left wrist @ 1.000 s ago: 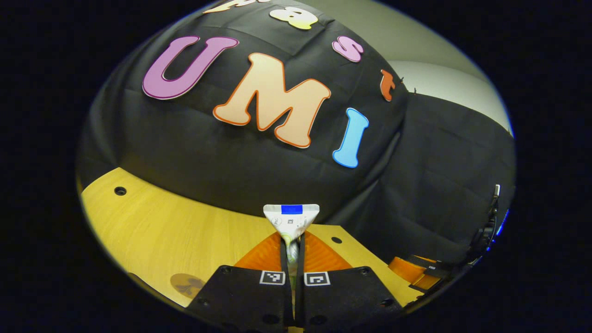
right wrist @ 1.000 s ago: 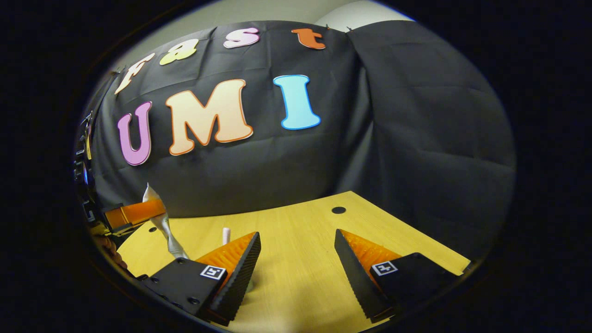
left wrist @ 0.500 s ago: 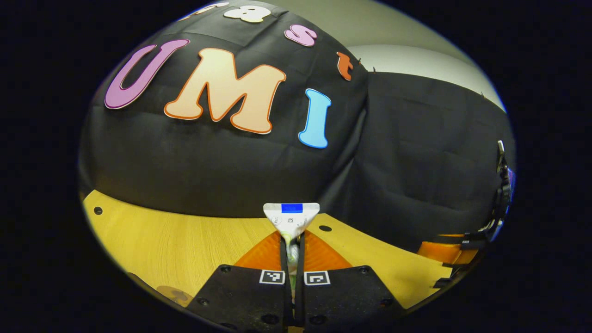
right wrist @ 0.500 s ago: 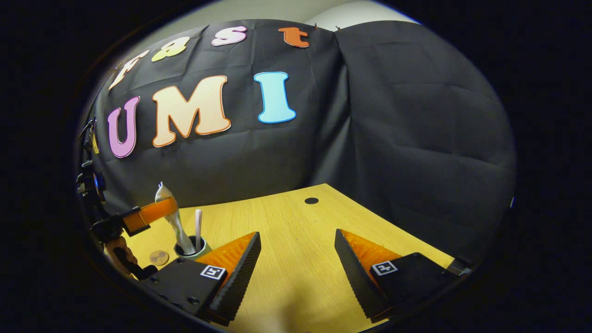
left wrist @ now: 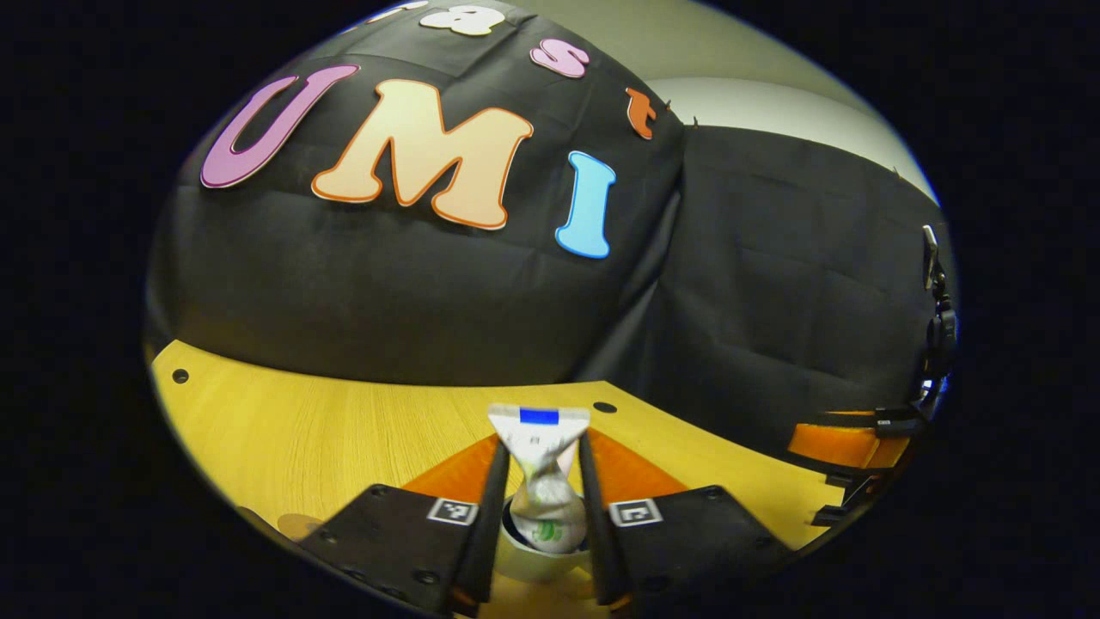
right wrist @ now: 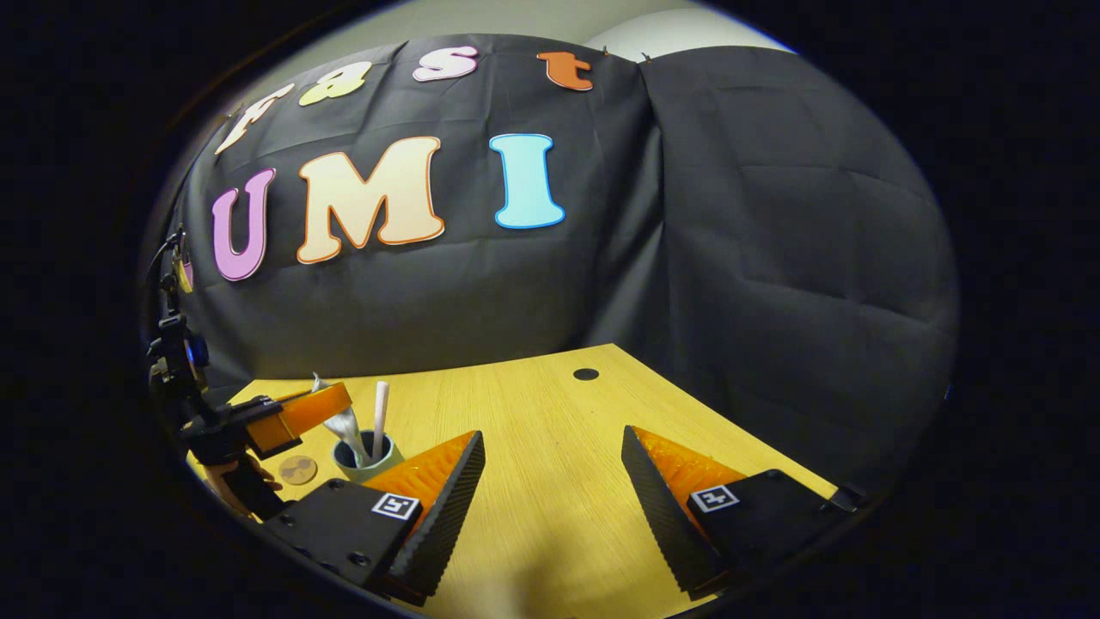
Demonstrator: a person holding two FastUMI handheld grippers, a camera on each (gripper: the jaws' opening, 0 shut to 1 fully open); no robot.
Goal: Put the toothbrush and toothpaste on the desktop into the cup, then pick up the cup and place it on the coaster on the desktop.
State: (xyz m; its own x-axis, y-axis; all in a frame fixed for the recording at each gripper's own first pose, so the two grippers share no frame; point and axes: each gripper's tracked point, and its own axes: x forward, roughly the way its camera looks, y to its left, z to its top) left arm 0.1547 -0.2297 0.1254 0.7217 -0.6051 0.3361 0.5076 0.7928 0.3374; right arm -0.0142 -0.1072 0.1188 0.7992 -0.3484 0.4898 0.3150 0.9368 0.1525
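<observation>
The toothpaste tube (left wrist: 543, 481) stands cap-down in the pale cup (left wrist: 534, 566), its flat crimped end up. My left gripper (left wrist: 542, 440) is open, its fingers flanking the tube just above the cup. In the right gripper view the cup (right wrist: 366, 453) sits at far left on the table, holding the white toothbrush (right wrist: 379, 411) and the toothpaste (right wrist: 345, 425), with the left gripper (right wrist: 302, 413) beside them. A round brown coaster (right wrist: 297, 469) lies just left of the cup. My right gripper (right wrist: 551, 432) hovers open over bare table, holding nothing.
The yellow wooden table (right wrist: 550, 516) has small round holes, one (right wrist: 586, 374) near the back edge. Black cloth closes the back and right sides. In the left gripper view the right gripper (left wrist: 846, 444) is far off at the right edge, and the coaster (left wrist: 296, 525) peeks out low left.
The left gripper came down over the cup and opened; the toothpaste, pinched before, now sits lower inside the cup. The right gripper stayed open and barely shifted.
</observation>
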